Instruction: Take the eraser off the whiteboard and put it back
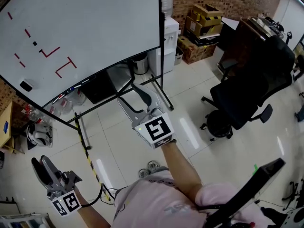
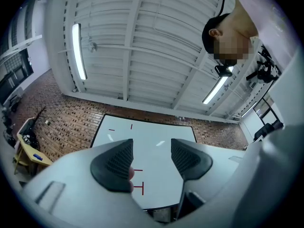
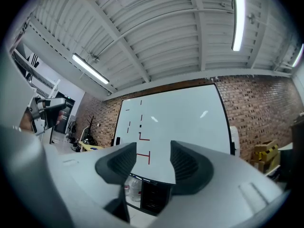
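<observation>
The whiteboard (image 1: 90, 27) stands on a wheeled frame at the upper left and carries several red marks. The dark eraser (image 1: 26, 85) sticks to its lower left corner; in the right gripper view the eraser (image 3: 117, 140) shows at the board's left edge. My right gripper (image 1: 132, 98) is held out at mid-frame, pointing at the board's lower edge and well short of it. Its jaws (image 3: 153, 151) are open with nothing between them. My left gripper (image 1: 44, 164) hangs low at the bottom left, far from the board, jaws (image 2: 151, 148) apart and empty. The whiteboard (image 2: 156, 144) fills the gap between them.
A black office chair (image 1: 247, 94) stands at the right. Cardboard boxes (image 1: 204, 20) are stacked at the back, next to a white water dispenser (image 1: 168, 37). The stand's legs (image 1: 164, 96), bottles (image 1: 71, 101) under the board and a yellow-black floor strip (image 1: 88, 151) lie ahead.
</observation>
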`<state>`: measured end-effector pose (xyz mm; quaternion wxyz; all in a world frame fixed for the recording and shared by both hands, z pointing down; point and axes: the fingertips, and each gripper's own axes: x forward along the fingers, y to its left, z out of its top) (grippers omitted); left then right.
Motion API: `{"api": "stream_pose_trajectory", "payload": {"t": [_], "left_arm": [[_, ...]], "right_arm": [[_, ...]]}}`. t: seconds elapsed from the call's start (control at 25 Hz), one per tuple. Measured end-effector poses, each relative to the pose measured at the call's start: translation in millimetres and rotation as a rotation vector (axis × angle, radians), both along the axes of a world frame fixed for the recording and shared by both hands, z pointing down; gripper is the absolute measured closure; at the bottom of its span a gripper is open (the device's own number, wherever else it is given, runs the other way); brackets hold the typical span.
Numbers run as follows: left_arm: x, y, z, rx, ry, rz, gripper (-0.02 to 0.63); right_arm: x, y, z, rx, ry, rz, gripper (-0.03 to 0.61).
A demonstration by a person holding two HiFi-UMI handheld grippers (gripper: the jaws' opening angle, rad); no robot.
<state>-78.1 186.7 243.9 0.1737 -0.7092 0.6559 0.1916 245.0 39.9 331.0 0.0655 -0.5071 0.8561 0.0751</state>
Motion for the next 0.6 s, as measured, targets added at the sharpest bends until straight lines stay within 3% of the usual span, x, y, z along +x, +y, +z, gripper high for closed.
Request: {"api": "stream_pose_trajectory", "payload": {"t": [0.6], "left_arm": [[-28, 0, 9, -0.015, 0.02, -0.018, 0.354]], "right_arm": [[-22, -1, 4, -0.012, 0.024, 0.004, 0.36]]}}
